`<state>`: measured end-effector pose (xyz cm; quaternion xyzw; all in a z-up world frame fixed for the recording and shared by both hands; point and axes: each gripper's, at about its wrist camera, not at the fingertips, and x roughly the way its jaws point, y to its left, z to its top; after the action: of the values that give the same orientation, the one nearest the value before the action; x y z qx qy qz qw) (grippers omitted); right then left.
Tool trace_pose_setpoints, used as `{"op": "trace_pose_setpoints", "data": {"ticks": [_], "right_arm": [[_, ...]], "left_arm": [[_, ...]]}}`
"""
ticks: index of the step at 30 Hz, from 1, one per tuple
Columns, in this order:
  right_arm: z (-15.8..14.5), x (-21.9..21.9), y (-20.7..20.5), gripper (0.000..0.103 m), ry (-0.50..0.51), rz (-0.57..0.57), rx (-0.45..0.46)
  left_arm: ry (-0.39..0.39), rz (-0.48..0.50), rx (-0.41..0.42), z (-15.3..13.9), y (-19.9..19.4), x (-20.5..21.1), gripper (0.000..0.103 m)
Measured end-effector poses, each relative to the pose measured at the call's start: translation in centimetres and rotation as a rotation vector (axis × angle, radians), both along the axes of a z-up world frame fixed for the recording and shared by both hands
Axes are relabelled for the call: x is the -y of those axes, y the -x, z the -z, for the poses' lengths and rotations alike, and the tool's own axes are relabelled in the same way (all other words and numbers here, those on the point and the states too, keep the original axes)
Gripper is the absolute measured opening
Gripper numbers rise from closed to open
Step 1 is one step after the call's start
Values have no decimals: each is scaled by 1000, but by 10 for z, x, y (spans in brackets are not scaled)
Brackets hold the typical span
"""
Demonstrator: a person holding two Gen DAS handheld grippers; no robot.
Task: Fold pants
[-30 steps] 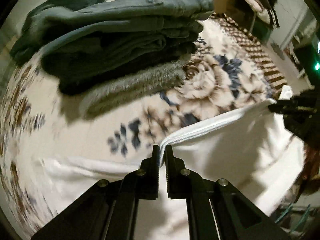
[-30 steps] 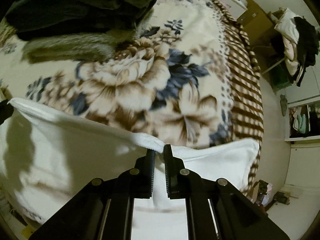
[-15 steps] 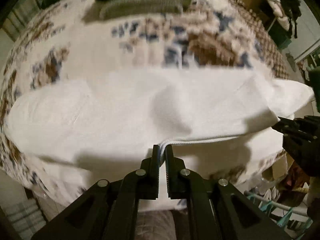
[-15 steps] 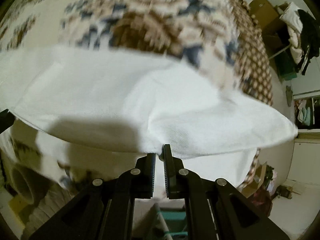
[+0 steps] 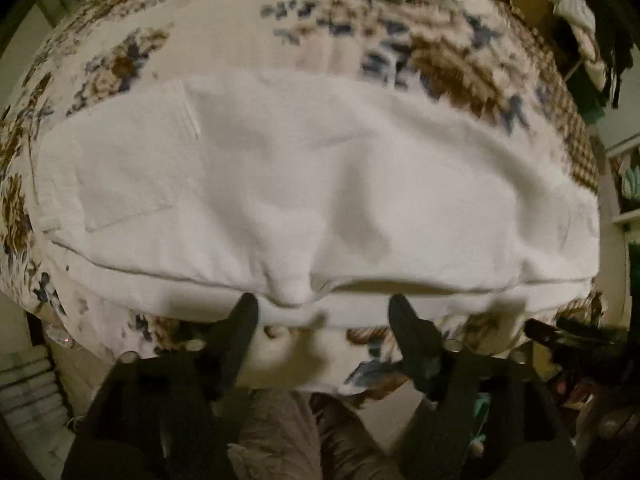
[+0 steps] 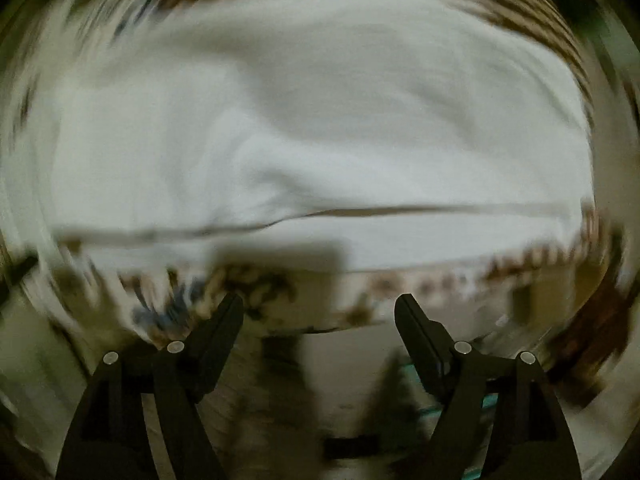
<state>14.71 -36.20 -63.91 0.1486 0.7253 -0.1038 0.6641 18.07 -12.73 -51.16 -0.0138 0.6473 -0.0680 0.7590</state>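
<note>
White pants (image 5: 320,184), folded double on the floral bed (image 5: 224,40): soft, light, limp; best pinched at the near doubled edge; left gripper (image 5: 320,308) and right gripper (image 6: 319,308) jaws opening, empty.

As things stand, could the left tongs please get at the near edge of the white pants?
Probably yes: the left tongs are opening, nothing between them, with the white pants' near edge just ahead and nothing in between.

Dim, fisheye-warped; right view motion-smeared.
</note>
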Motion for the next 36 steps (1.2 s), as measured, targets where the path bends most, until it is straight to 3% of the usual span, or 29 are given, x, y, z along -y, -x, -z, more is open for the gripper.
{"op": "trace_pose_setpoints", "data": {"ticks": [3,6,9,10,12,17,19,24,27,30,33,36], "right_arm": [[-14,69,34,80,-70,381,89],[-8,130,74,80,-130,723,161],[4,176,102,73,-131,942,237],[8,189,106,66,-132,982,254],[17,210,110,63,-137,1048,296],[24,238,85,28,-92,1004,380],[20,243,77,4,-48,966,381],[-19,249,87,3,21,926,456],[-29,250,97,2,24,952,454],[-20,258,108,2,34,961,392],[14,267,107,4,-18,967,279],[26,269,101,15,-66,975,199]], "left_arm": [[-7,5,56,-5,-11,9,67],[3,-9,84,2,-32,31,67],[31,12,99,10,-45,65,67],[30,29,102,12,-49,77,67],[25,80,103,20,-55,105,67],[8,179,100,32,-60,156,67],[3,211,100,32,-56,166,67],[15,262,83,29,-45,180,67],[23,269,75,28,-40,182,67],[24,263,63,32,-37,183,67],[21,241,39,41,-35,177,67],[28,205,26,42,-35,160,67]]}}
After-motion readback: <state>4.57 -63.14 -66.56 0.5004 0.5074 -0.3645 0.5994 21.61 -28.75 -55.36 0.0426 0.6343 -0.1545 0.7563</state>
